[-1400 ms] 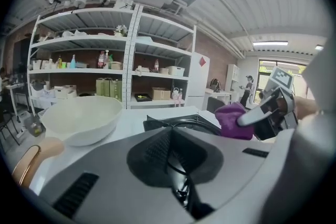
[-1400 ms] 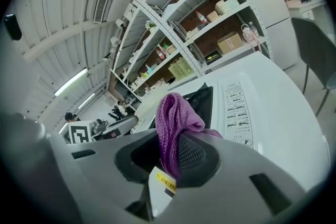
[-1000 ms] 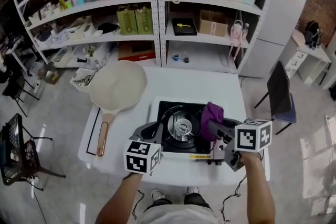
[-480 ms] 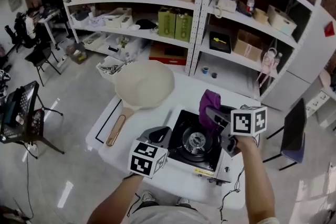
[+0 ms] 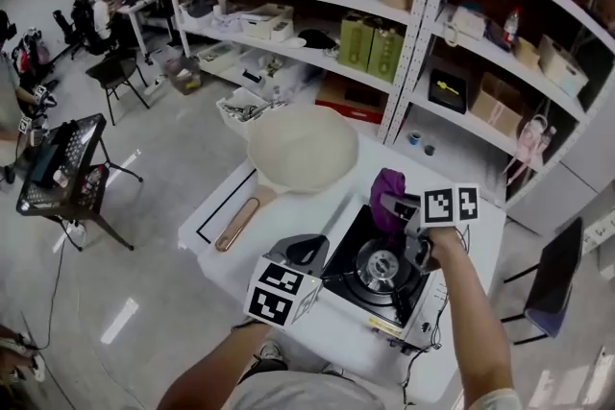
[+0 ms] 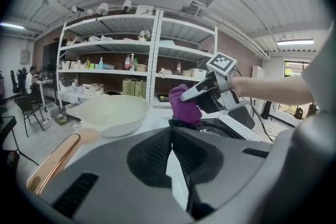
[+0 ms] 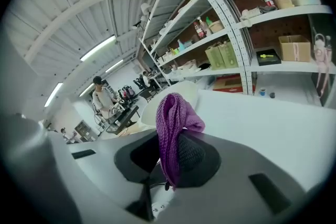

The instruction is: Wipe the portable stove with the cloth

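**Cloth pinched in my right claw at the stove's back edge**

Far left on the floor stands a black cart. On the white table the cream pan sits at the left, its tan handle pointing toward me and to the left.

Next comes my left claw, hanging low just beside the stove's left edge. Seen along its own jaws, my left claw is clenched: the tips meet in a point and nothing is caught between them.

The stove takes up the right part of the table, black-topped, with its round burner bare in the middle.

My right claw reaches in over the stove's far edge and grips the purple cloth. In its own view my right claw has its jaws pressed on a bunched fold of the cloth, which stands up out of the jaws in a loop. From the left claw's side the cloth droops to the stove's rim. I cannot tell whether it touches. Shelves fill the wall behind the table.
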{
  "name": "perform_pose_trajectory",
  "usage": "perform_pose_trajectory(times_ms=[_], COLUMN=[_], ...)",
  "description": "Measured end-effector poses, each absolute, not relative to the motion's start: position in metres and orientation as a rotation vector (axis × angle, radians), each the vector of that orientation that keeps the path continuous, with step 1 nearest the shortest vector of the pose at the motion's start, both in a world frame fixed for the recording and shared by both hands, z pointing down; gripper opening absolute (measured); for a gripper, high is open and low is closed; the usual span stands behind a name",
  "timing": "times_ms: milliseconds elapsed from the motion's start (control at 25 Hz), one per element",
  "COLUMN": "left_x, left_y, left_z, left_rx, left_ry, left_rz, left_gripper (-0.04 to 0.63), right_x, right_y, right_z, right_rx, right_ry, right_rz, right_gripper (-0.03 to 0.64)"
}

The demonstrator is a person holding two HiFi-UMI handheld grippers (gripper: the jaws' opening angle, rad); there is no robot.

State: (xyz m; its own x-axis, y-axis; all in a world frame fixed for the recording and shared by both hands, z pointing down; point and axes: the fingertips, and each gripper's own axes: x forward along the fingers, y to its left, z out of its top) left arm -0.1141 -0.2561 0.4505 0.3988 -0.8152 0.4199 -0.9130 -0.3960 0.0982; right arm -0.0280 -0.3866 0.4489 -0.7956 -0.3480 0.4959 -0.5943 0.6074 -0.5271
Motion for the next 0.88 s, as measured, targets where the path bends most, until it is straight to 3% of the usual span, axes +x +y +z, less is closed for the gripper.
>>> perform_pose_trajectory(times_ms=[880], left_x=[-0.098], left_y=[-0.257], left_z=[0.452], left_rx=[2.393], left_ry=[-1.441], left_rz=[0.432], left_gripper=[0.006], right_x=[0.048], right_y=[-0.360], right_z=[0.469], right_rx=[0.838], right_ry=[-2.296], right_rz=[0.799], right_gripper=[0.061])
